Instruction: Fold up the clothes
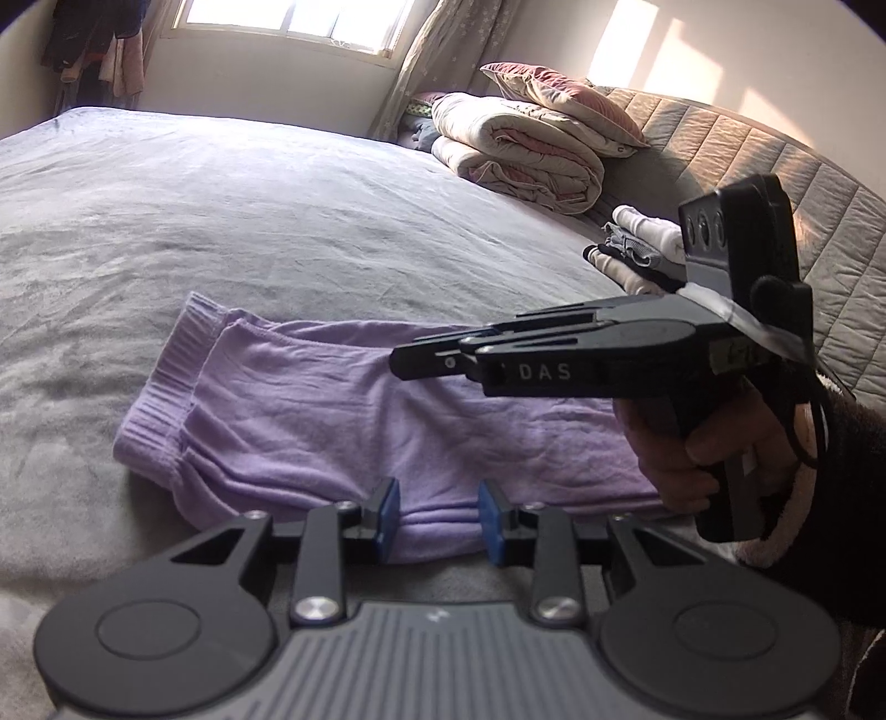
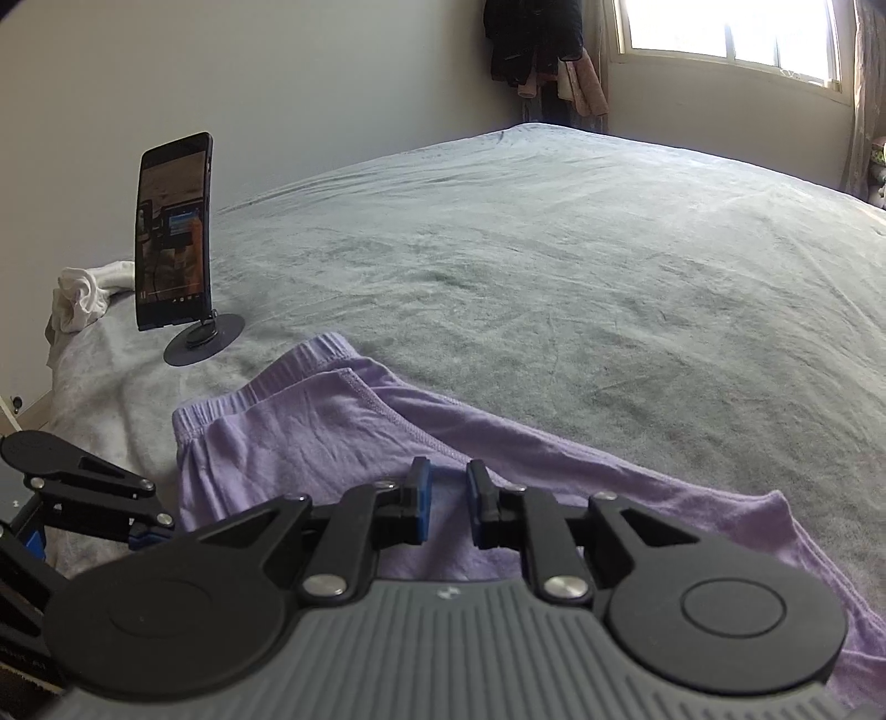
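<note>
A lilac garment (image 1: 343, 404) lies folded lengthwise on the grey bedspread (image 1: 221, 210), its ribbed cuffs to the left. My left gripper (image 1: 440, 518) sits low at the garment's near edge with its blue pads (image 1: 387, 515) apart, the cloth's edge lying loose between them. My right gripper (image 1: 398, 360), held in a hand (image 1: 681, 459), hovers above the garment's right part and points left. In the right wrist view the right gripper (image 2: 446, 498) has a narrow gap between its pads, and the lilac garment (image 2: 332, 443) shows through it, ungripped. Part of the left gripper (image 2: 138, 531) shows at the lower left.
A folded quilt with a pillow (image 1: 520, 149) and a small pile of folded clothes (image 1: 637, 249) lie by the padded headboard (image 1: 747, 166). A phone on a round stand (image 2: 171, 232) and a white cloth (image 2: 83, 293) sit at the bed's corner. Clothes hang by the window (image 2: 731, 33).
</note>
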`<state>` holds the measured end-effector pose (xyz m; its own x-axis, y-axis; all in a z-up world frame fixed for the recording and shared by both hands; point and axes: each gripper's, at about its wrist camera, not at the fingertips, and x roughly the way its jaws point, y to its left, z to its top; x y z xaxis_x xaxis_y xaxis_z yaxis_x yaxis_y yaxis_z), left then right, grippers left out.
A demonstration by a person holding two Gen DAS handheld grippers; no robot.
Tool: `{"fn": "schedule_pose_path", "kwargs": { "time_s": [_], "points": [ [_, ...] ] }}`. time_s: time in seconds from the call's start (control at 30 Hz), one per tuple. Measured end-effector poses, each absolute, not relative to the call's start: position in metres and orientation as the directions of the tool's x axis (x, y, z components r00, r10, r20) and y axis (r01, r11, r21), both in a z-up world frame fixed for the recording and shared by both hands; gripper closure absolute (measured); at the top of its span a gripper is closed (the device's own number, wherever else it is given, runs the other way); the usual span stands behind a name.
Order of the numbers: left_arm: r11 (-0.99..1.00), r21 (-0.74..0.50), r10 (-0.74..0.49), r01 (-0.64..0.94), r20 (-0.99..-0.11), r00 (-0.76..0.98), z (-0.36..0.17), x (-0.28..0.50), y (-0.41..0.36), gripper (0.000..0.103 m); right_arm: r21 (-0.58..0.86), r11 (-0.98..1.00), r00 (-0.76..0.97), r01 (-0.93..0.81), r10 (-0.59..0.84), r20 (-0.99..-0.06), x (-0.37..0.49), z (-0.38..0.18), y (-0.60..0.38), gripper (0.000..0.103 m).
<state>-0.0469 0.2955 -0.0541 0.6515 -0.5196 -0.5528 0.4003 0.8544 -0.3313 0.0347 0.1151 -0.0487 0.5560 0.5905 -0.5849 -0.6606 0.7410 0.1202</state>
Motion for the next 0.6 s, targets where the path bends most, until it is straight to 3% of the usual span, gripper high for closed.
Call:
{"fn": "schedule_pose_path", "kwargs": {
  "time_s": [0.27, 0.6],
  "points": [
    [0.819, -0.364, -0.574, 0.445, -0.494, 0.653, -0.046, -0.042, 0.276, 0.071, 0.092, 0.753, 0.571, -0.651, 0.566, -0.594, 0.009, -0.043, 0.076, 0.083],
    [0.808, -0.321, -0.58, 0.493, -0.58, 0.572, -0.062, -0.037, 0.249, 0.071, 0.09, 0.834, 0.631, -0.545, 0.478, -0.611, 0.012, -0.054, 0.012, 0.083]
  ]
}}
